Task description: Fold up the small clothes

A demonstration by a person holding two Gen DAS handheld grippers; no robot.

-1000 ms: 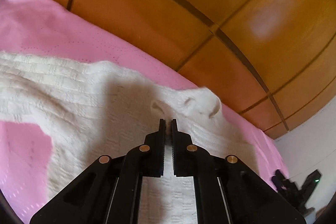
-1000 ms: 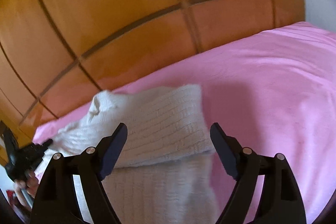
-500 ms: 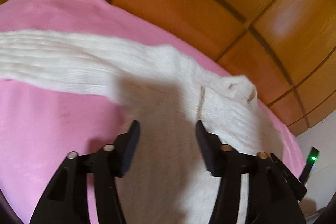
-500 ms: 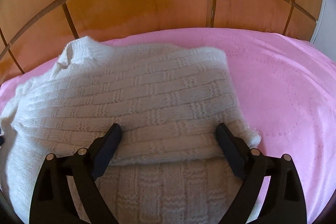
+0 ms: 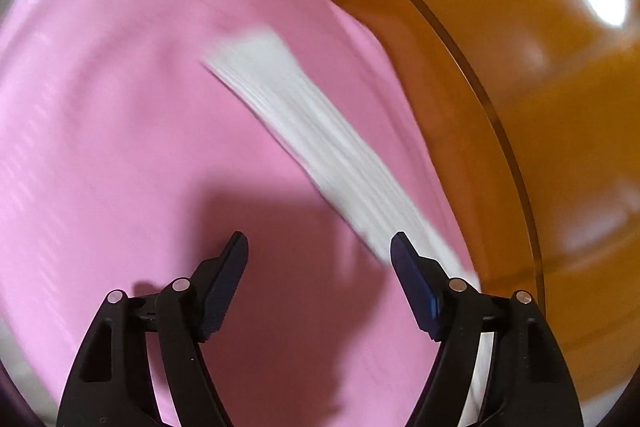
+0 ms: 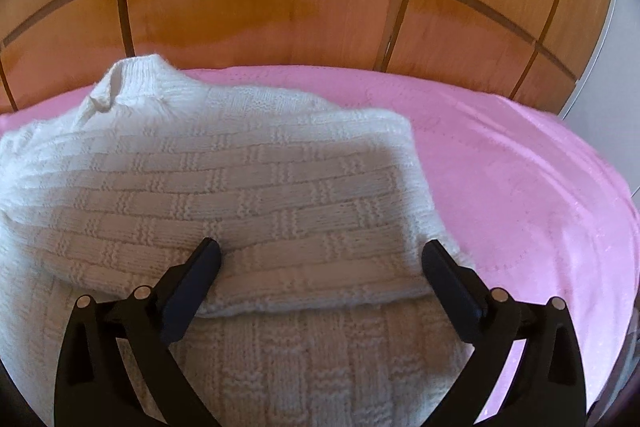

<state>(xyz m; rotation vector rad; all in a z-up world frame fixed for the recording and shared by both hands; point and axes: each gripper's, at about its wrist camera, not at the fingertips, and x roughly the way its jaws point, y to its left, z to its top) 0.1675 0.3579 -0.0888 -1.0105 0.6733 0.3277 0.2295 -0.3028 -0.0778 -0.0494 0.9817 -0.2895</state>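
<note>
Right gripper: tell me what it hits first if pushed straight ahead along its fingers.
The right gripper, jaws open, would most likely meet the folded-over layer of the white knit sweater, which already lies between its fingers. Past that come the pink bedspread and the wooden panel; depth is unclear.

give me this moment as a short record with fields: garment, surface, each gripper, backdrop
garment: white knit sweater, one part folded over the rest
surface: pink bedspread
left gripper: open, empty, over bare bedspread; view motion-blurred, a white strip of the sweater beside it
right gripper: open, empty, at the folded edge of the sweater
backdrop: wooden panels
</note>
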